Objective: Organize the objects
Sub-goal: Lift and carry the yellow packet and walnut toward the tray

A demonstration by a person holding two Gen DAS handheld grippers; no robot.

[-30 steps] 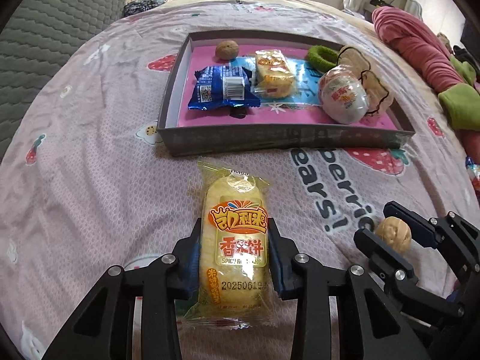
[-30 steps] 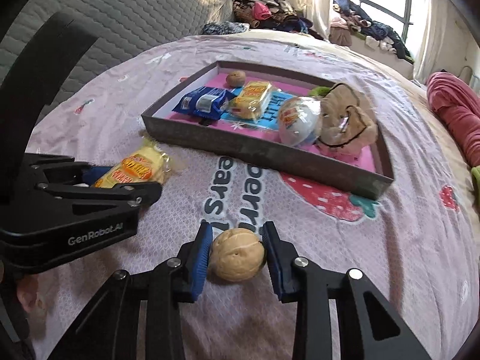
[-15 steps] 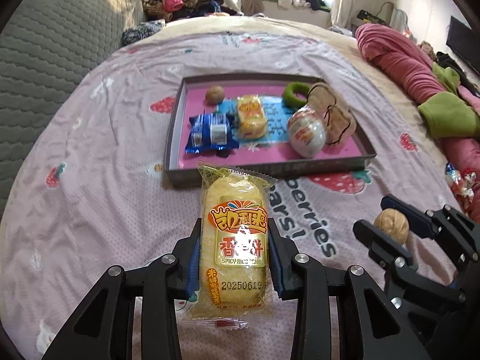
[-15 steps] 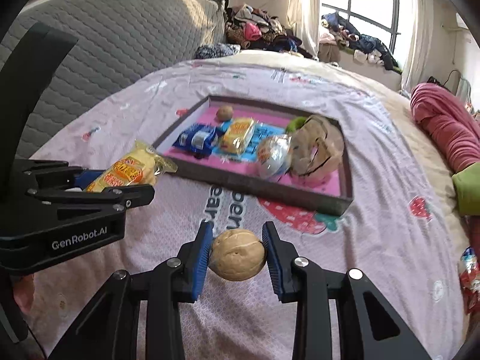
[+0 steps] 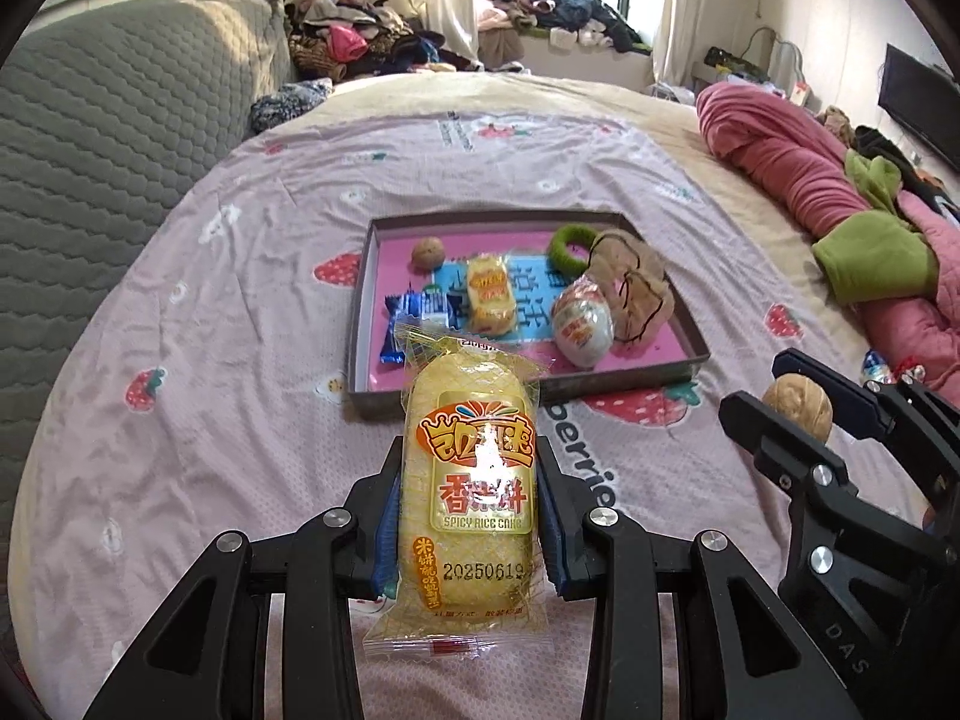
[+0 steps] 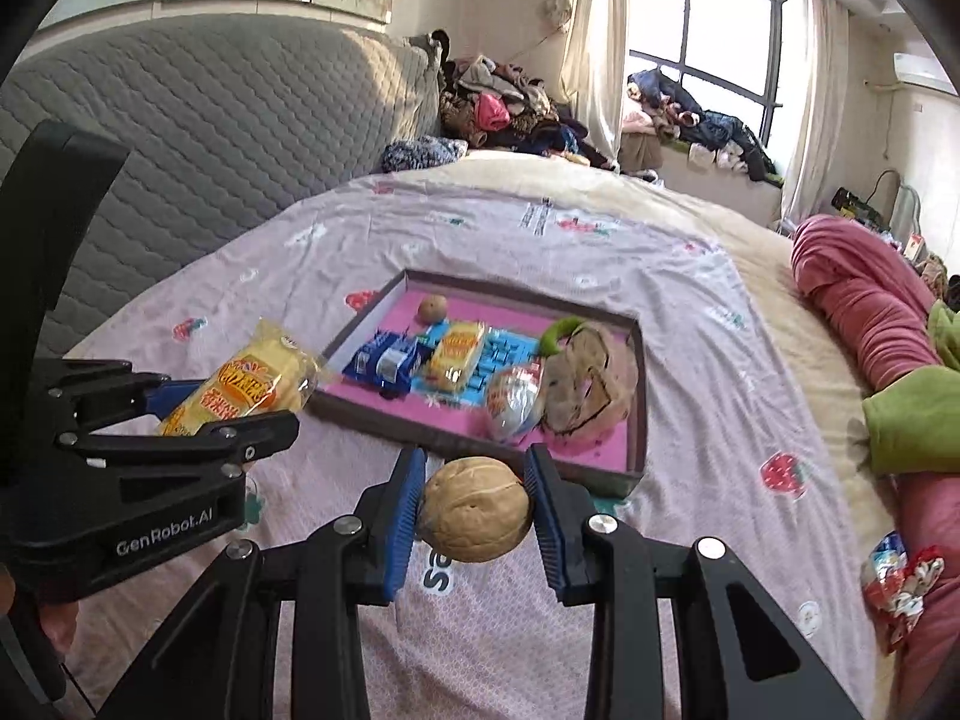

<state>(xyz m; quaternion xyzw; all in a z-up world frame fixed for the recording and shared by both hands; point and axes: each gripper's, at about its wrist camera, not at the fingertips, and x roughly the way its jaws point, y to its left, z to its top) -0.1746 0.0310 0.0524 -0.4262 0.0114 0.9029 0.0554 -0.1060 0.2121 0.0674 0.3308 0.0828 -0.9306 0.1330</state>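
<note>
My left gripper (image 5: 471, 480) is shut on a yellow rice cake packet (image 5: 471, 462), held upright above the bedsheet; the same packet (image 6: 246, 387) shows at the left of the right wrist view. A walnut (image 6: 474, 510) is clamped in my right gripper (image 6: 477, 510), also seen as the walnut (image 5: 798, 405) at the right of the left wrist view. Both hang in front of the shallow grey tray (image 5: 360, 300) with a pink floor (image 6: 456, 414). In it lie a second walnut (image 5: 428, 253), a blue packet (image 5: 414, 315), a yellow packet (image 5: 491, 294), an egg-shaped wrapped snack (image 5: 582, 321), a green ring (image 5: 570, 246) and a tan pouch (image 5: 636, 291).
The tray rests on a pink strawberry-print sheet (image 5: 240, 360) on a bed. A grey quilted headboard (image 5: 102, 138) rises at the left. Pink and green bedding (image 5: 840, 204) is piled at the right, with a small wrapped snack (image 6: 900, 576) beside it. Clothes are heaped by the window.
Both grippers have risen from the sheet with the packet and the walnut still held. The tray now looks smaller and farther away, and more of the room shows.
</note>
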